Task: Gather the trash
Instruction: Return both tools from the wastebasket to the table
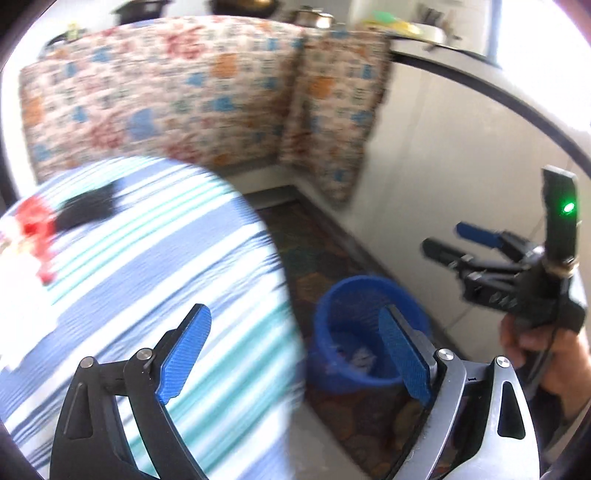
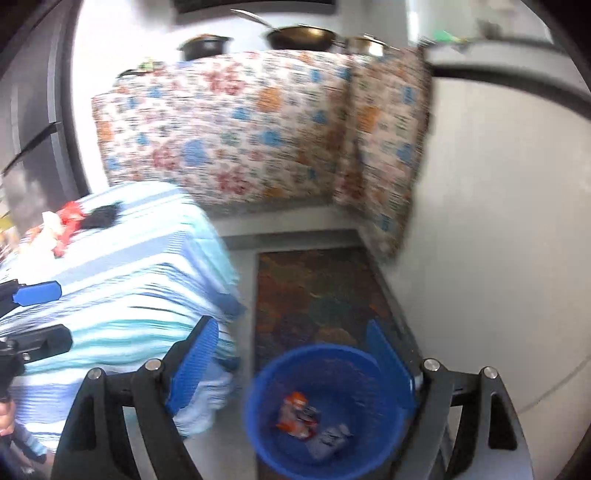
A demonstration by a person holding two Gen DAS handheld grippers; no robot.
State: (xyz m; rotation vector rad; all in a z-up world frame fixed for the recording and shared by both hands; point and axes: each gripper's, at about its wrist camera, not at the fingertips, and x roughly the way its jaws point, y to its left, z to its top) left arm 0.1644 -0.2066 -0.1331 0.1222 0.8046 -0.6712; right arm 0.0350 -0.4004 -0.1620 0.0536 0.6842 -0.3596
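A blue mesh bin [image 2: 325,402] stands on the floor and holds an orange wrapper [image 2: 295,413] and a pale crumpled scrap [image 2: 328,439]. The bin also shows in the left wrist view [image 1: 365,332]. My right gripper [image 2: 291,354] is open and empty above the bin's rim; it also shows in the left wrist view [image 1: 443,240]. My left gripper [image 1: 295,354] is open and empty between the table's edge and the bin; it also shows in the right wrist view [image 2: 48,314]. On the striped tablecloth [image 1: 147,277] lie red trash [image 1: 37,225] and a black piece [image 1: 88,206].
A floral cloth [image 2: 240,129] covers a counter behind, with pans [image 2: 299,35] on top. A patterned mat [image 2: 317,295] lies under the bin. A white wall [image 2: 498,221] runs close on the right. More litter [image 2: 51,229] lies at the table's far left.
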